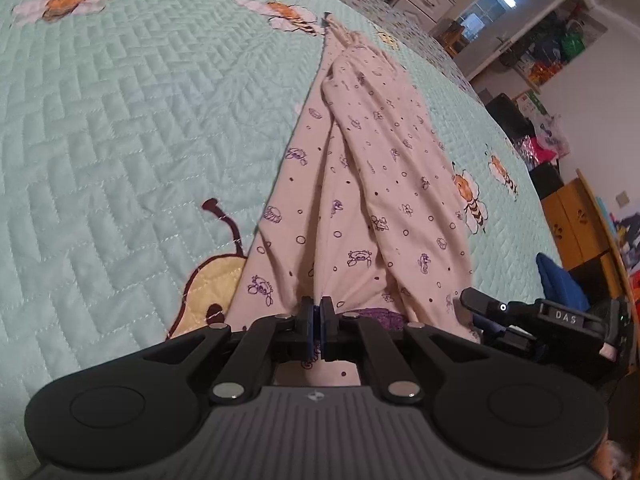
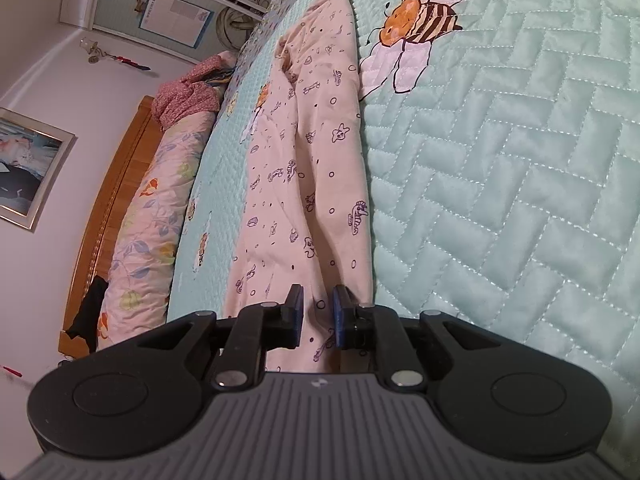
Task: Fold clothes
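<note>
Two pairs of tongs are at work on one pair of pink printed pyjama trousers lying on the quilted bed cover, and both are at the near end of the cloth. My left tongs have their pads pressed flat together with a pinch of fabric caught between them, just by the purple waistband. My right tongs stand a little apart with a thicker fold of the same cloth between the pads; I judge them gripping it, since the fabric fills the gap. From the left camera the right tongs show just beside the cloth's right edge.

The trousers run away from me in long soft ridges toward the far edge of the bed, rumpled and lying partly over themselves. I take them for light, limp and not slippery: they will sag and drag wherever unsupported. Holding the waistband at two spread points seems best, keeping it taut between them.
</note>
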The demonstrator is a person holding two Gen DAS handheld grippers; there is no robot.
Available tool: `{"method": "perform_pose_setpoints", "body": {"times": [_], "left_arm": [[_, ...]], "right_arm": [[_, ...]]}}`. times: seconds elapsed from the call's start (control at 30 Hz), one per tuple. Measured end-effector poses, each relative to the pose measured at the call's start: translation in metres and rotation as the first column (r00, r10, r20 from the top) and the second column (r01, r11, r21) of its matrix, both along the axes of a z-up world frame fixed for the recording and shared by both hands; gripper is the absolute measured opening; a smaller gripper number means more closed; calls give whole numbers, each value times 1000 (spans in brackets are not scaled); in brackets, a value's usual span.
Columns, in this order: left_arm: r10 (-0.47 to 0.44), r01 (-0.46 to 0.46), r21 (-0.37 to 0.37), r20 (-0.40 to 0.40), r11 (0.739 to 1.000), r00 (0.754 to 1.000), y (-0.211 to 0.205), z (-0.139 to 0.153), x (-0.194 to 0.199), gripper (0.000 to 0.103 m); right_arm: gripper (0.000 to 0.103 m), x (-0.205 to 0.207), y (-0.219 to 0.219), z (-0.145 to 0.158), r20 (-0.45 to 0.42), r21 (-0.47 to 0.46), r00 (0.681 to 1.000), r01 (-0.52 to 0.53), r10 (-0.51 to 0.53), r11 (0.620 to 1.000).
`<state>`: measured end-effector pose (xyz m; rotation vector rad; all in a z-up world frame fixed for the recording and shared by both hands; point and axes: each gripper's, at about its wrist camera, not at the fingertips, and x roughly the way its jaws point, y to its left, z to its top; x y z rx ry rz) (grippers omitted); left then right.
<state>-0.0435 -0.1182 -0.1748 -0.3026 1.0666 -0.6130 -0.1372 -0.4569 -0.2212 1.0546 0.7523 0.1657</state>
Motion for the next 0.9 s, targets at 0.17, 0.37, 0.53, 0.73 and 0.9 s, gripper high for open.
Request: {"method": "perform_pose_setpoints", "body": {"times": [0.17, 0.37, 0.53, 0.73, 0.9], "left_arm": [[1, -2, -4, -13, 1000, 1000, 0, -3, 4, 2], [-3, 2, -31, -20, 1000, 1000, 5, -8, 4, 3], [8, -9, -19, -9, 1000, 1000, 11, 1, 4, 7], [98, -103, 16, 186, 995, 978, 17, 33, 1, 31], [130, -117, -69, 219, 991, 967, -2, 37, 25, 42]], "right_arm": [[9, 3, 7, 10, 1, -121, 999, -52, 52, 991], [21, 6, 1, 21, -19, -133, 999, -52, 50, 990], [31, 26, -7, 53, 56, -244, 998, -12, 26, 970], [46, 107, -11, 83, 153, -426, 986, 6, 66, 904], [46, 195, -10, 87, 183, -533, 975, -8, 125, 846]]}}
